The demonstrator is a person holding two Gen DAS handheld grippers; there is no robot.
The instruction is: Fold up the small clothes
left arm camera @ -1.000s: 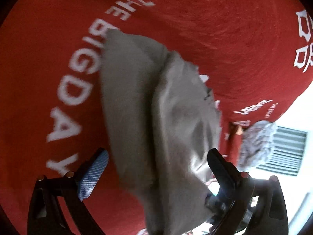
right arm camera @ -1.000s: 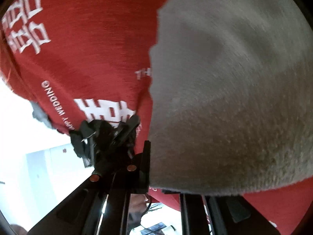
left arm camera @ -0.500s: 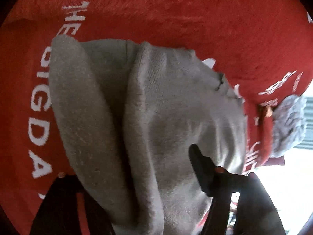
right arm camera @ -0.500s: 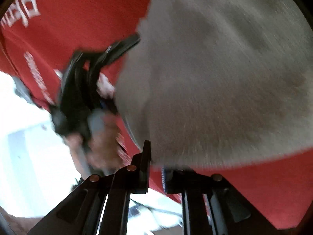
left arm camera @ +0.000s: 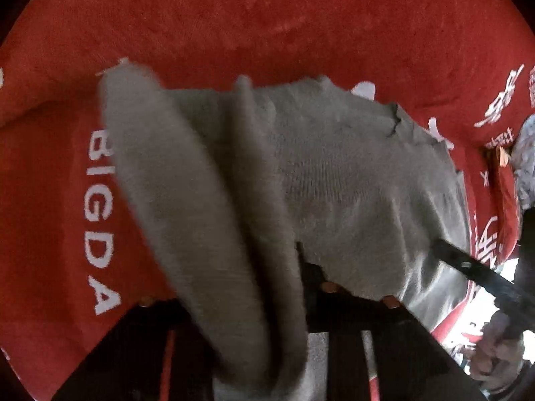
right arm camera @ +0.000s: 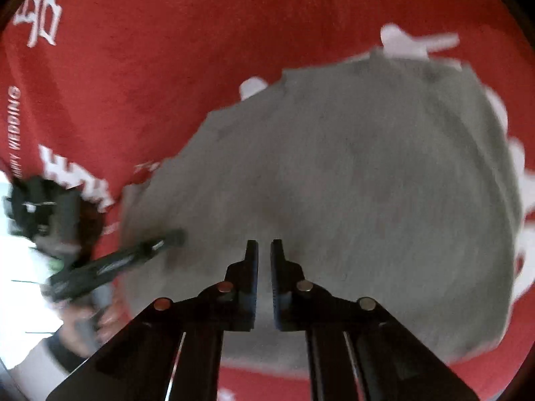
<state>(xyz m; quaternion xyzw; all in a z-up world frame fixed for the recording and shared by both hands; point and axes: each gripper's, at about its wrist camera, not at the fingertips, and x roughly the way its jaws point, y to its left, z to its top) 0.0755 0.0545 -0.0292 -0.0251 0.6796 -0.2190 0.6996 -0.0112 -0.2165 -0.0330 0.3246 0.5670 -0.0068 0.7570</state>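
Note:
A small grey knit cloth (left arm camera: 351, 180) lies on a red table cover (left arm camera: 267, 16) with white lettering. One thick fold of it rises and runs down between the jaws of my left gripper (left arm camera: 254, 287), which are closing on it; the cloth hides most of both fingers. In the right wrist view the cloth (right arm camera: 351, 167) lies spread below my right gripper (right arm camera: 264, 244). Its jaws are closing to a narrow slit, and I see nothing between the tips. The left gripper (right arm camera: 117, 264) touches the cloth's left edge there, held by a hand (right arm camera: 97, 317).
The right gripper's finger (left arm camera: 474, 270) and the hand holding it (left arm camera: 495, 351) sit at the right edge of the left wrist view. A pale patterned bundle (left arm camera: 525, 167) lies at the cover's far right. The table edge and bright floor (right arm camera: 20, 267) are at the left.
The left jaws went from wide open to closed around a fold of the grey cloth. The right gripper came off the cloth's edge and now hangs over the spread cloth.

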